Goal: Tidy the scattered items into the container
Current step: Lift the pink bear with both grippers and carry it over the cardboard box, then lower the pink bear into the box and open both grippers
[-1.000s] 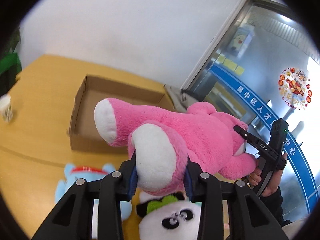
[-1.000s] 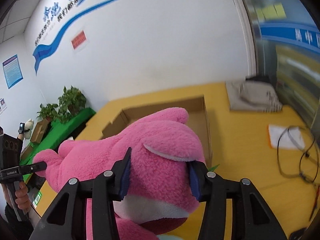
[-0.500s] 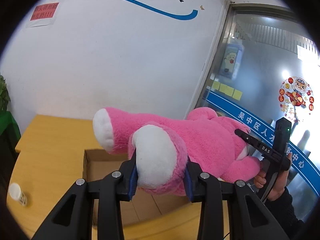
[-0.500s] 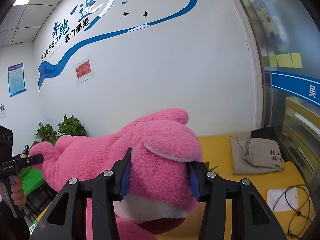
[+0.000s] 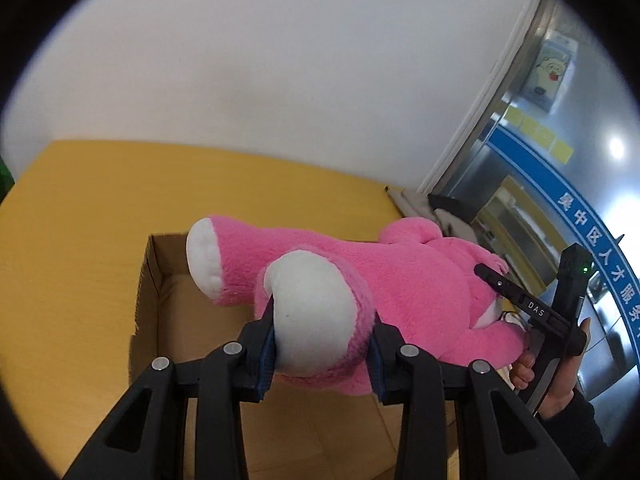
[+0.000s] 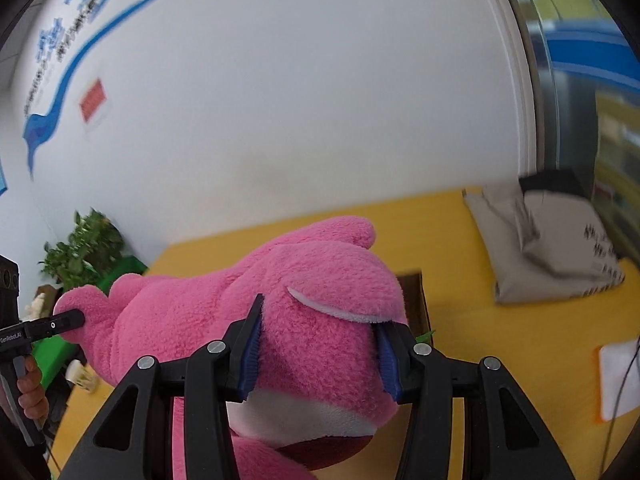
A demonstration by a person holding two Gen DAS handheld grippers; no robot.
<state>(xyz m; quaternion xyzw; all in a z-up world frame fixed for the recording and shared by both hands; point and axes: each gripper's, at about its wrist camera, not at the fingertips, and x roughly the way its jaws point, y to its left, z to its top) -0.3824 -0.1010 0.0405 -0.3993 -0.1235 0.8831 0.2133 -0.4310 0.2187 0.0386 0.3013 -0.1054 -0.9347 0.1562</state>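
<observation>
Large pink plush bear (image 5: 404, 280) held in the air above the open brown cardboard box (image 5: 149, 280) on the yellow table (image 5: 80, 208). Left gripper (image 5: 320, 344) clamped on a white-soled foot; right gripper (image 6: 320, 344) clamped on the head. Visible box floor bare. Grey folded bag (image 6: 552, 248) at the table's far right corner.

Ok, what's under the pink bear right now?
In the left wrist view, the open cardboard box lies below the pink bear, held by the left gripper and right gripper. The visible floor looks bare; the part beneath the bear is covered.
</observation>
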